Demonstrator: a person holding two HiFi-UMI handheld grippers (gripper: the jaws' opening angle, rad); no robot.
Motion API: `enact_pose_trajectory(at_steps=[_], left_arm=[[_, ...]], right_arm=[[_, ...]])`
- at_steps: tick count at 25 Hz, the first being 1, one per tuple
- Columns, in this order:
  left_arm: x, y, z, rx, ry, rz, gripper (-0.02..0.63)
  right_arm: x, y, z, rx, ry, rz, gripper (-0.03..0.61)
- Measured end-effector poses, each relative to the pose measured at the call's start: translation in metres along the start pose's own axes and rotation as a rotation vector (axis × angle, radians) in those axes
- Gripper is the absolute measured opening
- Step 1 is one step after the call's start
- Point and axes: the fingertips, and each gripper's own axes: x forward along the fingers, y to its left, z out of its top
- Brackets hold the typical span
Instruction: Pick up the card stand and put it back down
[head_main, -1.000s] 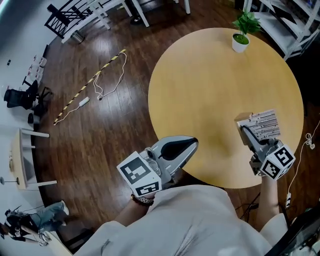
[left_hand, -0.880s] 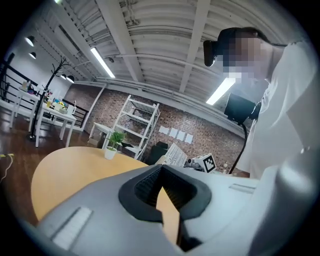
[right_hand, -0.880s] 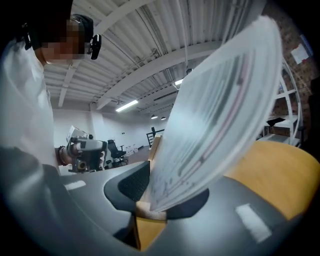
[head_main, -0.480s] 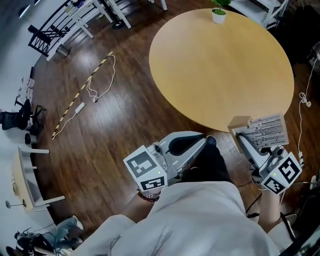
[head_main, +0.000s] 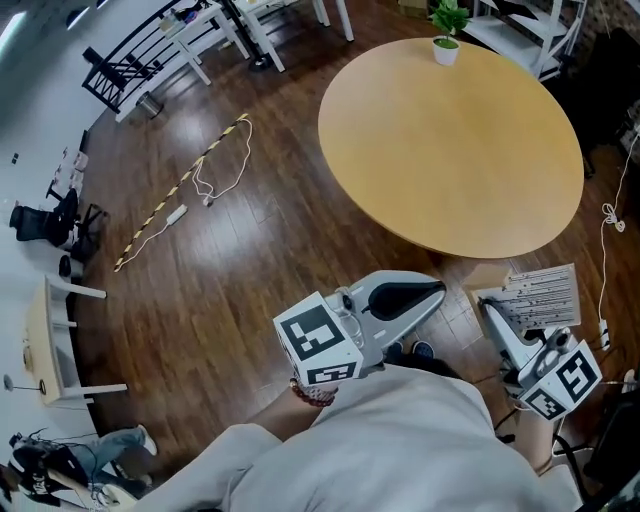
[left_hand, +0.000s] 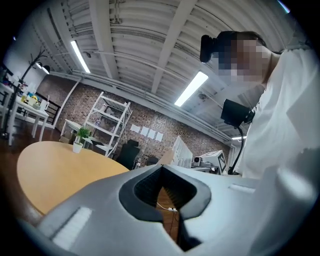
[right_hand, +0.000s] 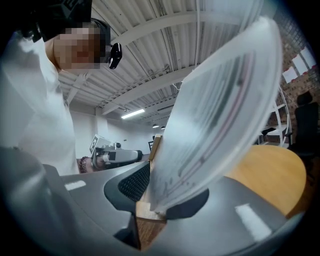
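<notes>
We find no readable text: the printed lines on the card stand (head_main: 535, 292) blur out, and the wall papers (left_hand: 145, 131) are too small.

A loose white shirt (head_main: 400, 445), a beaded bracelet (head_main: 312, 395) at the left wrist and a black head-mounted camera (left_hand: 214, 47) make up the person's outfit. The left hand-held gripper (head_main: 438, 292) and right hand-held gripper (head_main: 490, 308) are smooth grey shells with black ribbed pads (left_hand: 150, 186). Each carries a white cube (head_main: 320, 342) printed with black square markers.
</notes>
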Motion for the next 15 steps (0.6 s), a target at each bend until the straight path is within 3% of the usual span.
enact_pose_trajectory(at_steps=[6,15], left_arm=[[0.022,-0.024,-0.009,0.091,0.031,-0.02,-0.012],[0.034,-0.037,-0.017,0.105,0.041,-0.029,-0.011]], right_arm=[[-0.027,-0.001,-0.002,-0.035,-0.02,0.0,0.104],[-0.05,-0.01,-0.002,-0.021,-0.037,-0.022,0.104]])
